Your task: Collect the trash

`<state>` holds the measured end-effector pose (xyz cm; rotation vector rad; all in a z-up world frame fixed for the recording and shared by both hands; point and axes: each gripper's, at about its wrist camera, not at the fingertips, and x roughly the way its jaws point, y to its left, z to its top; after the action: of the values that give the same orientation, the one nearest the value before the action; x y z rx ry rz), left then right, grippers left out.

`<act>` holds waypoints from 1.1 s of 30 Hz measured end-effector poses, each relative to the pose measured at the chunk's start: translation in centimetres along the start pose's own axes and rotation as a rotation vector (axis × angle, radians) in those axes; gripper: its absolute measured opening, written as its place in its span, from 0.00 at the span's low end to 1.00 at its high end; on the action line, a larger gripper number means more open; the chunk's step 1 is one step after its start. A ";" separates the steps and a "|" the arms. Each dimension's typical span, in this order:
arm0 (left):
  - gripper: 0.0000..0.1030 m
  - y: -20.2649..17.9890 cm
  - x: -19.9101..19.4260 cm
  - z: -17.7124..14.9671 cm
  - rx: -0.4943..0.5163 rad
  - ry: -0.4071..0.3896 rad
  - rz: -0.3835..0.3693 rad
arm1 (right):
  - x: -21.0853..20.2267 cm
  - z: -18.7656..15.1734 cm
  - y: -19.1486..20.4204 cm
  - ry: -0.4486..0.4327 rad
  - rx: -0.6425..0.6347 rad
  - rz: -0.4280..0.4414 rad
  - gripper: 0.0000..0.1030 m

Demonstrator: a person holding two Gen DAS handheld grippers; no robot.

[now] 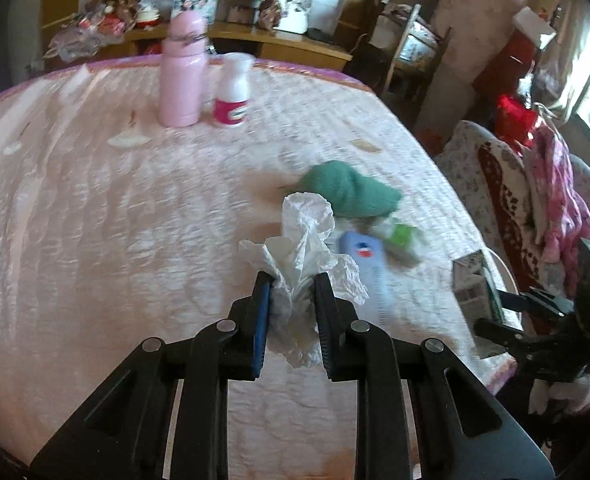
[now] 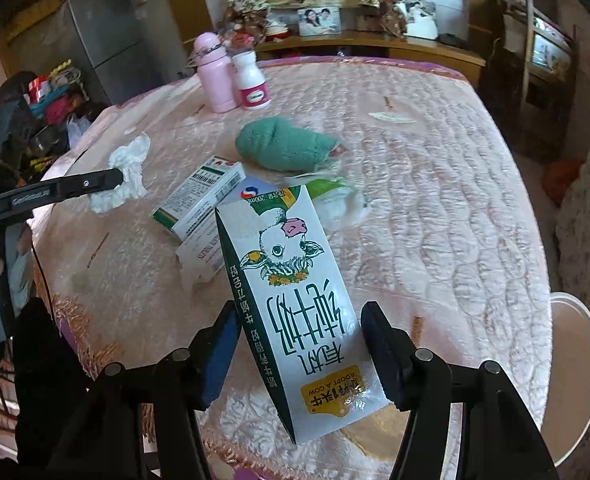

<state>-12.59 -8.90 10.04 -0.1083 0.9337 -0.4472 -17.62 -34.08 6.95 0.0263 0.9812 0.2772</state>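
Left wrist view: the left tool (image 1: 291,300) is clamped narrow on a crumpled white tissue (image 1: 305,240), which bulges above and below the pads at lower centre of the frame, apparently clear of the pink quilted cloth (image 1: 95,220) over the worktop. Just beyond it, toward centre right, lie a green towel (image 1: 351,194) and a blurred blue-and-white packet (image 1: 365,256). At the far right edge the right tool (image 1: 507,312) carries a milk carton (image 1: 473,284). A pink bottle (image 1: 183,76) and a white bottle (image 1: 233,92) stand upright side by side in the upper middle.

Right wrist view: the right tool (image 2: 299,344) stands at middle width, its pads pressed on the carton's lower end. The milk carton (image 2: 291,296) runs its long axis away from the tool toward frame centre, leaning slightly left, its print upside down. At middle left the left tool (image 2: 111,178) holds the tissue (image 2: 125,176) above the cloth. Behind the carton lie a green-and-white box (image 2: 199,196) and the towel (image 2: 283,144).

Both hands are loaded, so the next move is likely a drop-off. No bin can be identified for certain; a pale round rim (image 2: 579,376) shows at lower right, beside the worktop edge, nearer the right tool.
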 end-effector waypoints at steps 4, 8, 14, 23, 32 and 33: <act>0.19 -3.3 0.5 0.1 0.054 -0.005 -0.006 | -1.1 -0.2 -0.8 -0.018 0.023 -0.017 0.58; 0.19 -6.2 1.5 0.0 0.095 -0.001 -0.016 | -1.9 -0.2 -2.0 -0.033 0.053 -0.037 0.58; 0.19 -9.7 2.8 0.1 0.148 -0.006 -0.012 | -3.0 -0.3 -3.5 -0.050 0.086 -0.065 0.57; 0.19 -11.9 4.4 -0.5 0.186 0.011 -0.013 | -2.3 -1.2 -4.9 -0.009 0.123 -0.082 0.50; 0.19 -11.4 4.7 -0.8 0.168 0.021 -0.005 | -2.3 -1.8 -5.9 0.000 0.151 -0.094 0.70; 0.19 -11.4 4.7 -0.8 0.167 0.021 -0.006 | -2.1 -1.9 -5.8 0.014 0.139 -0.093 0.70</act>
<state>-14.54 -21.05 9.19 0.0462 0.9134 -0.5308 -19.02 -40.34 6.77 0.1053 1.0115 0.1235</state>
